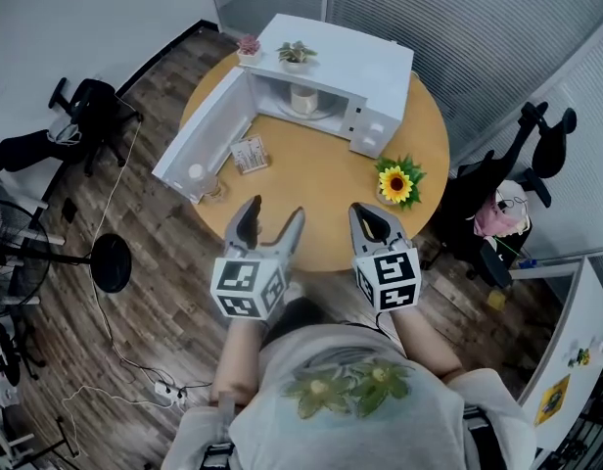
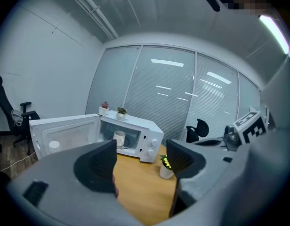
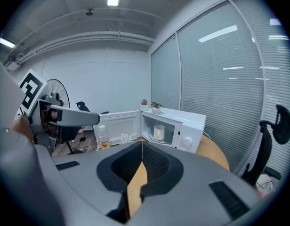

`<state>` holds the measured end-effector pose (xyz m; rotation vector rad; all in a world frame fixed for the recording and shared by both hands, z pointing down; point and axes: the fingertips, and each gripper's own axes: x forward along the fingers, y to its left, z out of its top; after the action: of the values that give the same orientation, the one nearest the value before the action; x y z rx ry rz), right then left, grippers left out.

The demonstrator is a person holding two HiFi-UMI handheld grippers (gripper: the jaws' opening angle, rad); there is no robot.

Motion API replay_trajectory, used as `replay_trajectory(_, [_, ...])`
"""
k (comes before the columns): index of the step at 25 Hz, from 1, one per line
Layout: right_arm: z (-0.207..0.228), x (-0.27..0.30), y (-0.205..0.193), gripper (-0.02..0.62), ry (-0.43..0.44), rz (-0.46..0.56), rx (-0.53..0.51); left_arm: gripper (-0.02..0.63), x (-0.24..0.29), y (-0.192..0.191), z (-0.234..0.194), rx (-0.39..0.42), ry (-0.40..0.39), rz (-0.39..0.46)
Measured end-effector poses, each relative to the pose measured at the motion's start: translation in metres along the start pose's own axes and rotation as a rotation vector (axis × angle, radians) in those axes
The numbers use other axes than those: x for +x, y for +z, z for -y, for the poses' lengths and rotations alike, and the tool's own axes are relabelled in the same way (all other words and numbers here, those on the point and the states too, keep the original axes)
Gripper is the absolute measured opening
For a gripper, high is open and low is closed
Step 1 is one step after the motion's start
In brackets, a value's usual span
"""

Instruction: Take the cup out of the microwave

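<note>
Nearest, the left gripper [image 1: 274,213] hovered over the near edge of the table [image 1: 321,189], its jaws spread wide with nothing between them. Beside it, the right gripper [image 1: 368,213] had its jaws pressed together, empty. Neither touched anything. Well beyond them, the cup [image 1: 303,99] stood upright inside the microwave [image 1: 380,67], whose door [image 1: 199,145] hung open.

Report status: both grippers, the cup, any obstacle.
Left gripper open, empty. Right gripper shut, empty. White cylindrical cup sits inside white box-shaped microwave, door open. No obstacle seen before it.
</note>
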<state>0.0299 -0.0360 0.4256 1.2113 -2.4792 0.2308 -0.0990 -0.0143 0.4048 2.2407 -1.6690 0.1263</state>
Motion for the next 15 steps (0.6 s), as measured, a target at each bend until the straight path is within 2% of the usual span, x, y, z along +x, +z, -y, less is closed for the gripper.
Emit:
replay_trajectory(6, [0.003,0.015,0.003,0.017,-0.067,-0.004,0.011,0.311,0.012,0.001,-0.022,0.019,-0.013,-0.011])
replay_trajectory(15, [-0.009,0.029,-0.007,0.017,-0.084,-0.016,0.040,0.311,0.024,-0.012,-0.047,0.011,-0.034,-0.046])
